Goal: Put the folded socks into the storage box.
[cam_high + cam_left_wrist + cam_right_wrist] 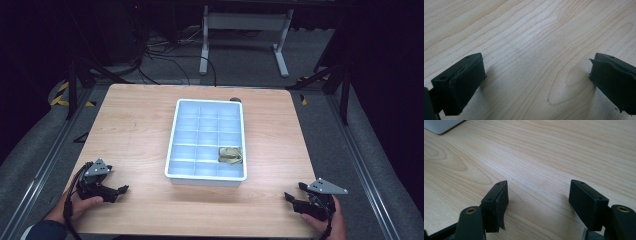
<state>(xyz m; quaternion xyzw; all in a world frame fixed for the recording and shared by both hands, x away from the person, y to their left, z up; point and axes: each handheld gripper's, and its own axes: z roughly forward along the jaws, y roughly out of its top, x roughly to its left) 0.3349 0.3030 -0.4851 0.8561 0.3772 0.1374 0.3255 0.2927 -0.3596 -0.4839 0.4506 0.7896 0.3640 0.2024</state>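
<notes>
Near the front left corner of the wooden table (135, 130), the left gripper (119, 191) is held low over the surface, with its jaws spread wide apart and nothing between them; in the left gripper view, bare wood grain is seen between the two black pads (461, 82). Near the front right corner, the right gripper (292, 198) is held in the same manner, its jaws likewise parted and empty, with wood grain visible between its pads (499, 202) in the right gripper view. Each gripper is grasped by a hand (80, 205) entering from the front edge. A white compartmented tray (172, 150) is positioned at the middle of the table, well apart from both grippers, with its long sides running from front to back. A small olive-coloured bundle (230, 154) is located in a right-hand compartment of the tray, in the second row from the front; its exact nature cannot be determined. A corner of the tray is visible at the upper left of the right gripper view.
</notes>
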